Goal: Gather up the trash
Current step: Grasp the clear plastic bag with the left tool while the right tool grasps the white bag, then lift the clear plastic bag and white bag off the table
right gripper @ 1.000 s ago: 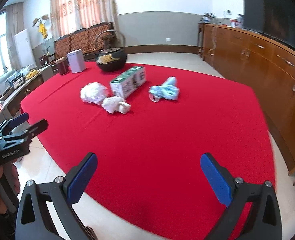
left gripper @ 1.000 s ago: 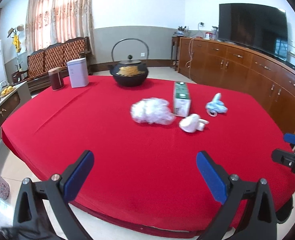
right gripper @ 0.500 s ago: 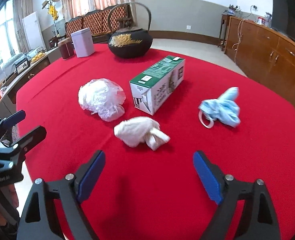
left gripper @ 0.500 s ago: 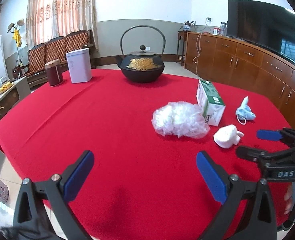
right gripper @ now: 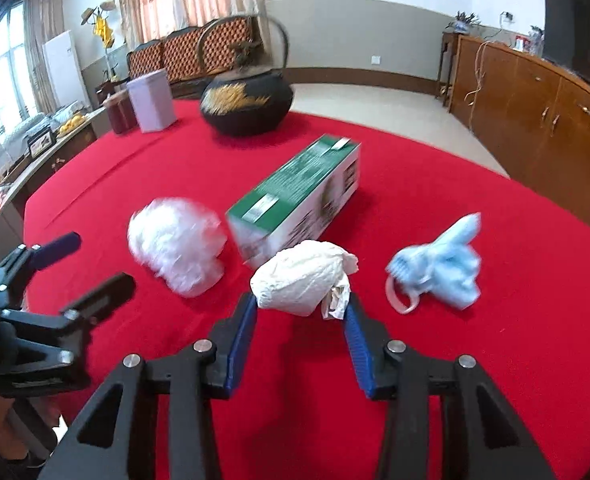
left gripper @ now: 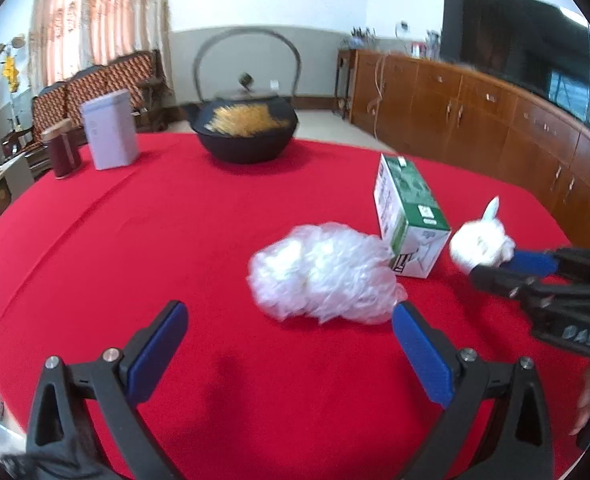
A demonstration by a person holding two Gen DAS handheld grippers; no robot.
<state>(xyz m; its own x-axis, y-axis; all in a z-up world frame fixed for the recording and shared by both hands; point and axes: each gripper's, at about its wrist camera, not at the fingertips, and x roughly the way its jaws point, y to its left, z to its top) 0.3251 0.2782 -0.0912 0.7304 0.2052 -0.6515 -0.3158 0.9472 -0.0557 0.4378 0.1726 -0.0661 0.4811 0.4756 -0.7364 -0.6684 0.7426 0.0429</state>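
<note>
- Left wrist view: the left gripper (left gripper: 289, 326) hangs over the red tablecloth (left gripper: 135, 248) with its blue-padded fingers spread wide and nothing between them.
- The crumpled clear plastic bag (left gripper: 321, 276) now lies just ahead of the right-hand pad; half a second ago it sat well beyond the fingers, so the gripper has closed in on it.
- The green-and-white cardboard carton (left gripper: 409, 214) lies on its side, its near end touching the bag's right edge.
- Right of the carton, the crumpled white paper wad (left gripper: 479, 242) now sits at the tips of the right gripper (left gripper: 491, 266), which earlier was short of it.
- Behind the carton stand a black cast-iron kettle (left gripper: 247, 132), a pale square tin (left gripper: 109, 132) and a dark red canister (left gripper: 63, 152).
- Right wrist view: the right gripper (right gripper: 301, 308) has narrowed its fingers from the wide spread of before, and both pads now flank the white paper wad (right gripper: 301, 276), touching or nearly touching its sides; a firm grip cannot be judged.
- The wad rests just in front of the carton (right gripper: 295, 196).
- The plastic bag (right gripper: 177, 244) lies left of the carton, and the crumpled light-blue face mask (right gripper: 441, 266) lies to its right, well apart.
</note>
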